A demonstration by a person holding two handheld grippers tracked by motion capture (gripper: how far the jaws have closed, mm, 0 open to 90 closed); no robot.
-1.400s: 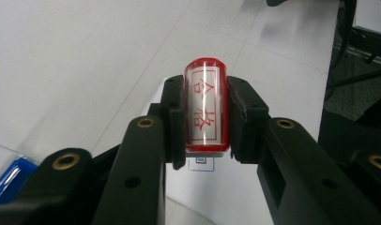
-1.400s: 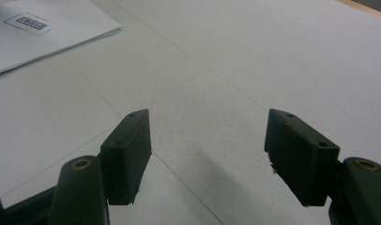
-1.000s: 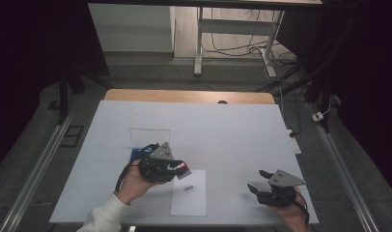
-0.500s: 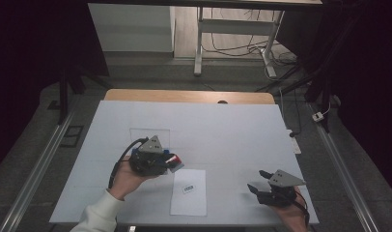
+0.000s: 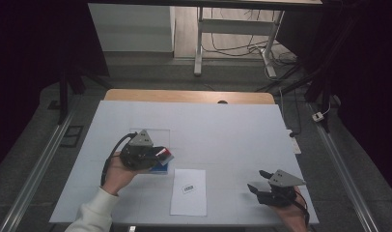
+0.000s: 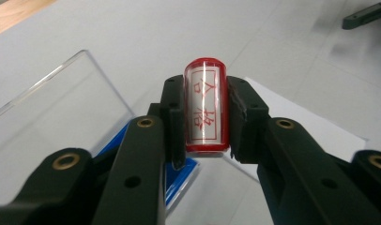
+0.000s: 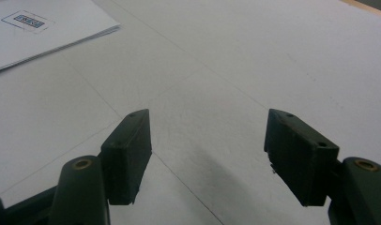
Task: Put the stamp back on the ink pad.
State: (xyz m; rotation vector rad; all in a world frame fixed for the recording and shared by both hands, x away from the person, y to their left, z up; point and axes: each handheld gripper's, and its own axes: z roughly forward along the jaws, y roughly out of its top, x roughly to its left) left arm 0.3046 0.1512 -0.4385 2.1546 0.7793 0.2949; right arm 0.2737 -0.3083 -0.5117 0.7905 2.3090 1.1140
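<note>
The left hand-held gripper (image 6: pixel 205 117) is clamping a red stamp (image 6: pixel 205 111), its printing face with red characters turned toward the gripper's own camera. Seen from the high view, the stamp (image 5: pixel 164 153) is sitting just left of and beyond the sheet of paper (image 5: pixel 189 191), over a blue ink pad (image 5: pixel 161 167) and beside a clear plastic case (image 6: pixel 52 103).

The step in hand appears to be carrying the stamp to the paper. To do it well, the face should be turning square to the sheet before it is coming down, clear of the small printed label (image 5: pixel 188 189), with even pressure and no sliding.

The right hand-held gripper (image 7: pixel 209 154) is resting on the white worktop (image 5: pixel 223 125), well right of the paper, jaws standing wide and gripping nothing; it could be steadying the sheet's edge.
</note>
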